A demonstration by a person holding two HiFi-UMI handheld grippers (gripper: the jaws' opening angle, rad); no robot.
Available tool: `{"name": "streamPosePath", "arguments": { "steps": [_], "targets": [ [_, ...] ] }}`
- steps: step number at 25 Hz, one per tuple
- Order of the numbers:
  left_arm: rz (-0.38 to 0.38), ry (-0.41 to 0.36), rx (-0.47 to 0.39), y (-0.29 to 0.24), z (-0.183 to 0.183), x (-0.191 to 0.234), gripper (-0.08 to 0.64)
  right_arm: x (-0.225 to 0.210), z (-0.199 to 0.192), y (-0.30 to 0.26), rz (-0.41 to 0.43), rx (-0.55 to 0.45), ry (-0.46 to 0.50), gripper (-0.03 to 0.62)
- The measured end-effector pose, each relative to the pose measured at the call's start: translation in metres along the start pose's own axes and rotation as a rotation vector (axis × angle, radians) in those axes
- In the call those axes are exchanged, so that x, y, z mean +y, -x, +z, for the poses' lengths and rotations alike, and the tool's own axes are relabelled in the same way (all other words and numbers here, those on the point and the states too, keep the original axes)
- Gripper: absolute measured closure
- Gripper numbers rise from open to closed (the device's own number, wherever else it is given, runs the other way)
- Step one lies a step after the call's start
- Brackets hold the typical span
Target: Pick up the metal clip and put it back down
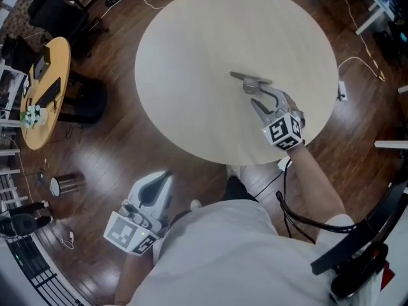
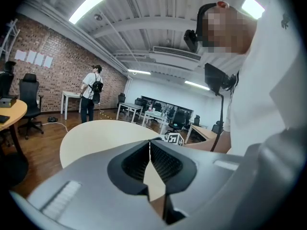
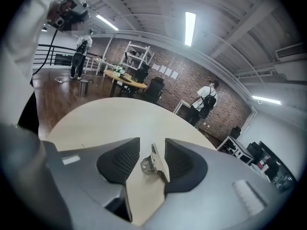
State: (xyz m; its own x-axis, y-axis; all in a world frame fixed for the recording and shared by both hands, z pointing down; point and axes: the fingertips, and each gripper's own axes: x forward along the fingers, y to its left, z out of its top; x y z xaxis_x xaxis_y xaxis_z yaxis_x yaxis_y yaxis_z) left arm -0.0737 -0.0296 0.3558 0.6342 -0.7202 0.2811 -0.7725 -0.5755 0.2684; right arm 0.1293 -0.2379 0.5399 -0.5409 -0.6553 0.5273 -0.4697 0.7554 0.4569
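The metal clip [image 1: 250,79] lies on the round pale table [image 1: 191,56], right of its middle. My right gripper [image 1: 251,95] reaches over the table's near right edge, with its jaw tips right at the clip. In the right gripper view the clip [image 3: 154,164] sits on the tabletop between the two black pads [image 3: 120,163], which stand apart from it, so my right gripper [image 3: 152,145] is open. My left gripper [image 1: 157,189] hangs off the table at the lower left above the wood floor. Its jaws [image 2: 149,147] meet at the tips, with nothing between them.
A small round wooden side table [image 1: 44,88] with items and a black chair [image 1: 57,14] stand at the far left. A metal can [image 1: 65,183] sits on the floor. A power strip [image 1: 342,91] and cables lie to the right of the table. People [image 3: 207,100] stand far off.
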Motion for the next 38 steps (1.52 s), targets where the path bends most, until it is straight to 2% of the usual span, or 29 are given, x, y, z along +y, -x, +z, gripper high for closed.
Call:
{"name": "streamPosePath", "arguments": {
  "steps": [5,9,13,19,23,27,29,33,38],
  "targets": [
    [-0.11,-0.06,-0.051,0.018,0.002,-0.008,0.563,0.024,0.029,0.069,-0.088,-0.022,-0.04,0.431],
    [-0.195,-0.093,-0.081,0.049,-0.011,-0.01,0.563,0.048,0.052,0.134,-0.202,-0.027,-0.087,0.437],
    [-0.256,-0.093,-0.088,0.091,-0.036,-0.002,0.563,0.109,0.089,0.187,-0.249,-0.023,-0.125,0.439],
    [-0.371,-0.079,-0.062,0.127,-0.07,-0.015,0.563,0.204,0.121,0.261,-0.282,-0.02,-0.252,0.446],
    [-0.445,-0.081,-0.043,0.139,-0.086,-0.017,0.563,0.247,0.137,0.289,-0.313,-0.021,-0.343,0.449],
    [-0.475,-0.084,-0.036,0.14,-0.092,-0.013,0.563,0.26,0.157,0.299,-0.338,-0.052,-0.402,0.451],
    [-0.478,-0.086,-0.042,0.139,-0.089,-0.027,0.563,0.256,0.161,0.31,-0.344,-0.072,-0.397,0.454],
    [-0.55,-0.117,-0.041,0.129,-0.084,-0.056,0.563,0.25,0.166,0.332,-0.393,-0.085,-0.39,0.457],
    [-0.565,-0.121,-0.05,0.135,-0.077,-0.052,0.563,0.252,0.182,0.32,-0.382,-0.091,-0.371,0.463]
  ]
}}
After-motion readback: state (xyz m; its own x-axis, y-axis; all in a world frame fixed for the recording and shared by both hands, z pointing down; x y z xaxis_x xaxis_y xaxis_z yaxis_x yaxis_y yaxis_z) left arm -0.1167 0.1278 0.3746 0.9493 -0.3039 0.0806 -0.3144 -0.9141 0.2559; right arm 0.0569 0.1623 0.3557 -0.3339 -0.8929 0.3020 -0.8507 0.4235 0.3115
